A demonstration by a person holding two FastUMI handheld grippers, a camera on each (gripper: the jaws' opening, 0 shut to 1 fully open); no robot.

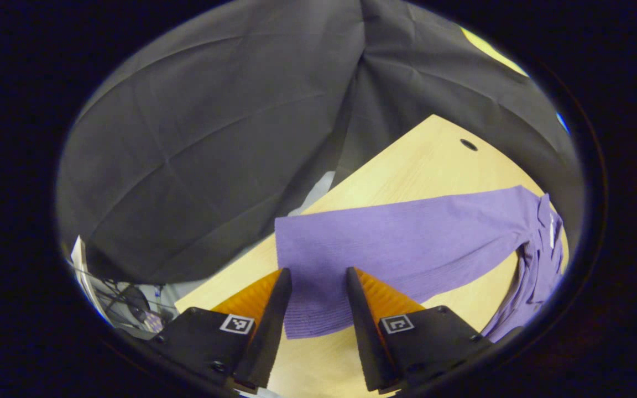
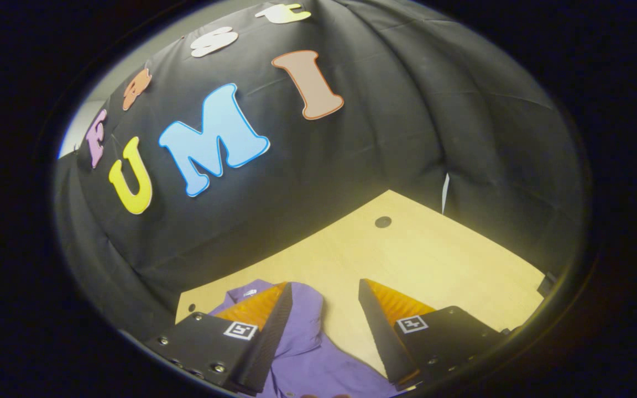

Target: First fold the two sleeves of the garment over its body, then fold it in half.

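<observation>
Garment: we see the purple sweater (image 1: 407,237) lying flat on the wooden table (image 1: 434,160), one sleeve stretched out.
Left claw (image 1: 318,273): we hold it wide over the sleeve's cuff end, gripping nothing.
Right claw (image 2: 324,287): wide too, above the sweater's collar (image 2: 302,315), holding nothing.

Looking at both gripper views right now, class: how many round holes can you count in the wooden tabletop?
3 sightings: one hole near the table's far corner in the left gripper view; two in the right gripper view. Some may coincide.
</observation>
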